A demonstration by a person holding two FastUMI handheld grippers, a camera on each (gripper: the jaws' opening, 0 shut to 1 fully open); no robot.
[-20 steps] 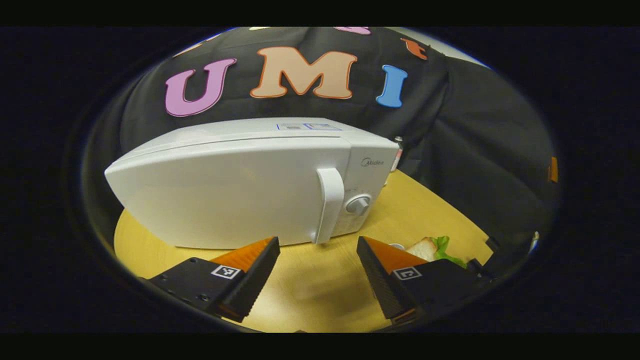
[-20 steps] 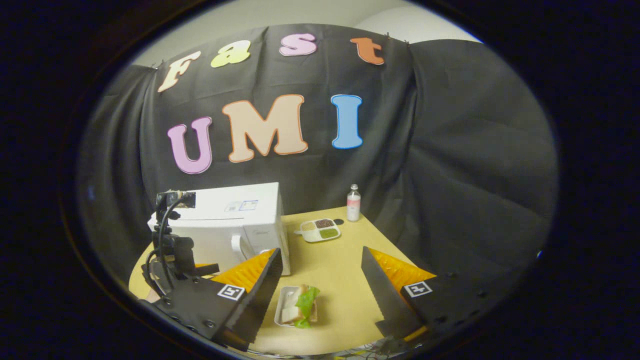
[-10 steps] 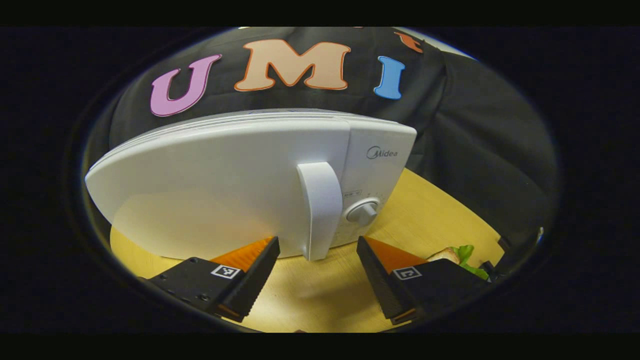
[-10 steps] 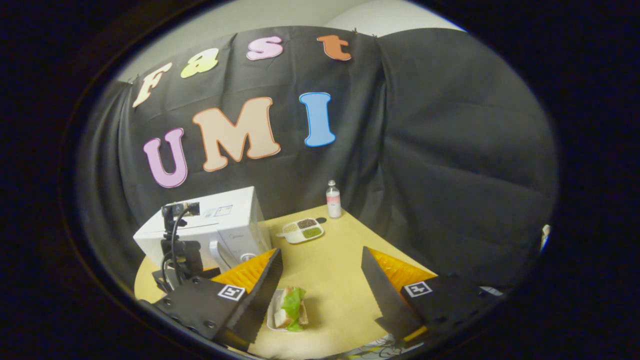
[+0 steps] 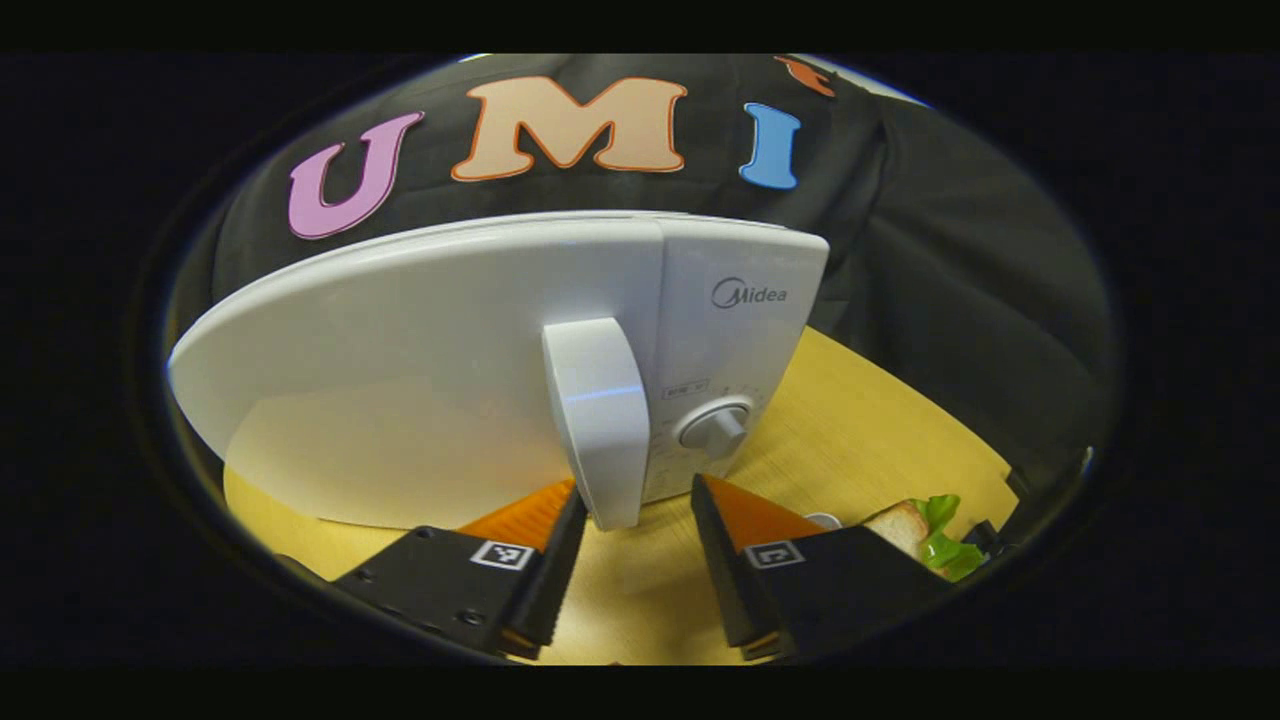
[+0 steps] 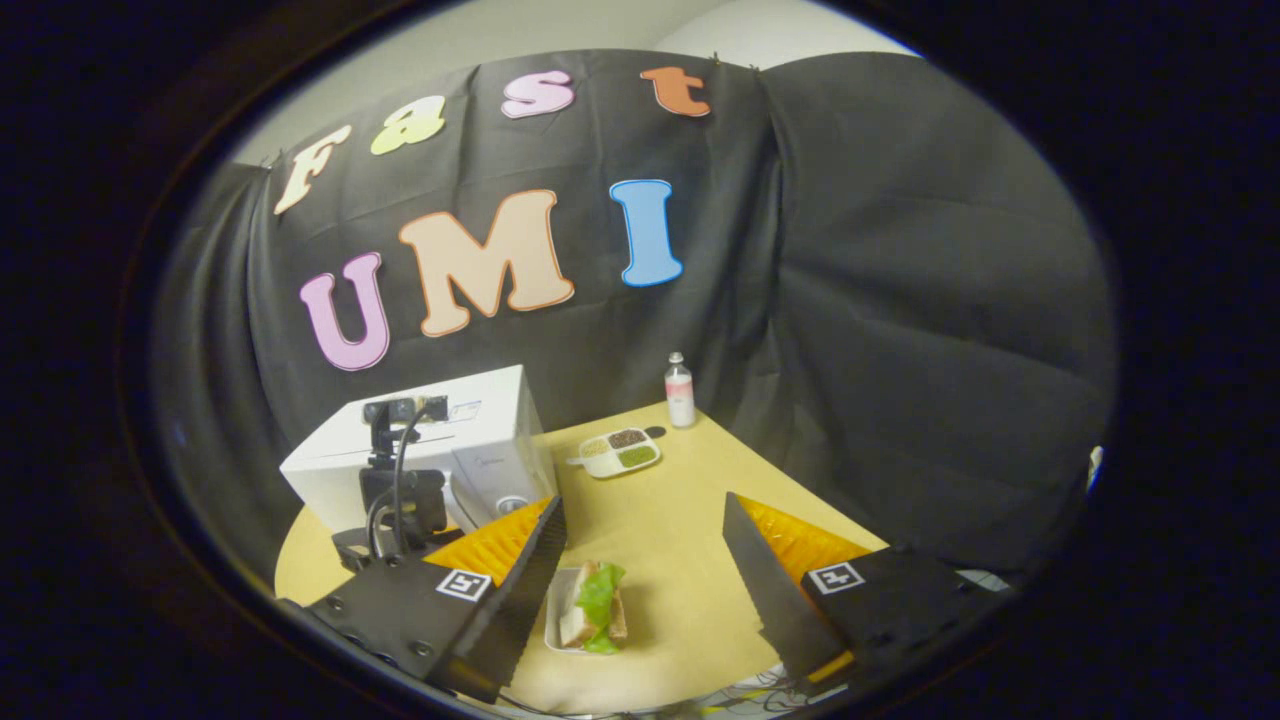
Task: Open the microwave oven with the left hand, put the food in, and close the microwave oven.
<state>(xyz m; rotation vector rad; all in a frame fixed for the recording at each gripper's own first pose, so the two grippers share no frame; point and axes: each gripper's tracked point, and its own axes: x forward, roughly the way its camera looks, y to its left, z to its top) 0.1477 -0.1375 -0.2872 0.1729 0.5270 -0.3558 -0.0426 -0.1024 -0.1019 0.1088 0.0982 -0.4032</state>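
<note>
Handle (image 5: 598, 420) of the closed microwave oven (image 5: 480, 350) stands at 12 o'clock from your left gripper (image 5: 630, 515) in the left gripper view, its lower end between the spread fingers, neither visibly pressing it. In the right gripper view, your right gripper (image 6: 645, 520) hangs spread above the table (image 6: 690, 500), the sandwich (image 6: 598, 610) on its small tray at 7 o'clock, the microwave oven (image 6: 470, 450) at 10 o'clock.

Left gripper view sits low and close, facing the microwave (image 5: 480, 370) front, handle (image 5: 597, 420) just ahead of the left gripper (image 5: 630, 500). Right gripper view rides higher and farther back, looking down across the table (image 6: 690, 560), over the right gripper (image 6: 645, 520). Both share the microwave (image 6: 470, 455), the table (image 5: 850, 420) and the sandwich (image 5: 925, 530) (image 6: 597, 608).
</note>
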